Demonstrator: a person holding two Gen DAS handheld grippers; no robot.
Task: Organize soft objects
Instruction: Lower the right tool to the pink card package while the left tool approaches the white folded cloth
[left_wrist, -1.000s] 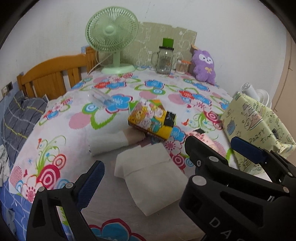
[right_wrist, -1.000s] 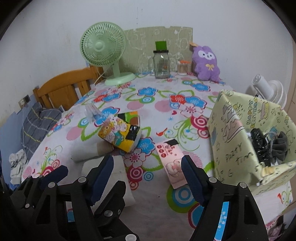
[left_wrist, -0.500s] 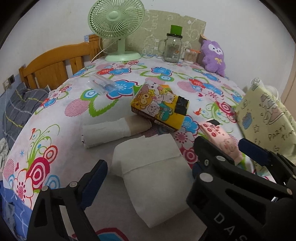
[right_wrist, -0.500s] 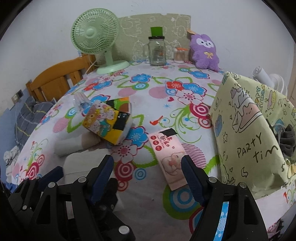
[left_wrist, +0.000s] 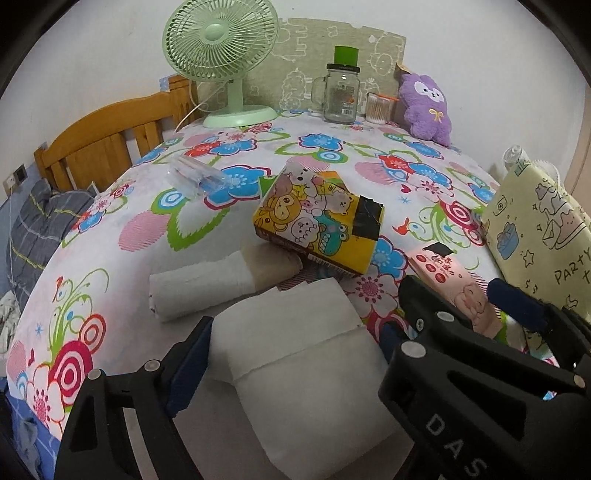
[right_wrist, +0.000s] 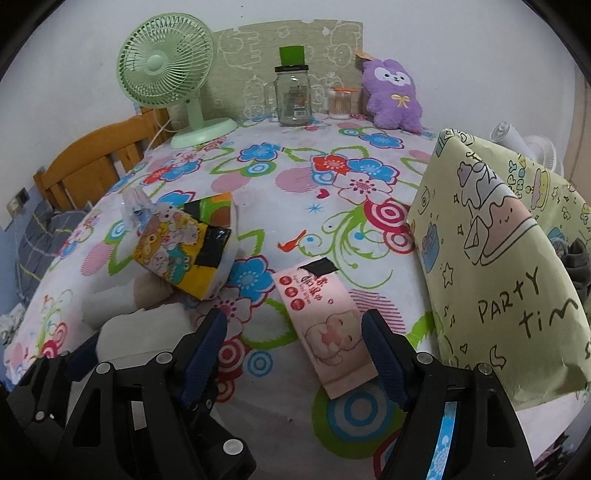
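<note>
A white folded soft pack (left_wrist: 303, 354) lies at the near edge of the flowered table. My left gripper (left_wrist: 291, 343) straddles it with its jaws closing, and the left pad sits right at the pack's edge. Behind it lie a rolled white towel (left_wrist: 199, 288) and a cartoon-printed yellow tissue pack (left_wrist: 317, 221). A pink wipes pack (right_wrist: 325, 328) lies flat between the fingers of my right gripper (right_wrist: 295, 343), which is open with its pads apart from the pack. A purple plush (right_wrist: 393, 96) sits at the back.
A yellow-green "party time" paper bag (right_wrist: 498, 277) stands open at the right with dark items inside. A green fan (left_wrist: 221, 55), a glass jar (left_wrist: 341, 92) and a swab jar (left_wrist: 378, 107) line the back. A clear plastic wrapper (left_wrist: 195, 173) lies mid-left. A wooden bed frame (left_wrist: 103, 140) stands at the left.
Both grippers have come down and forward toward the table. The left jaws have narrowed around the white pack. The right fingers now flank the pink pack.
</note>
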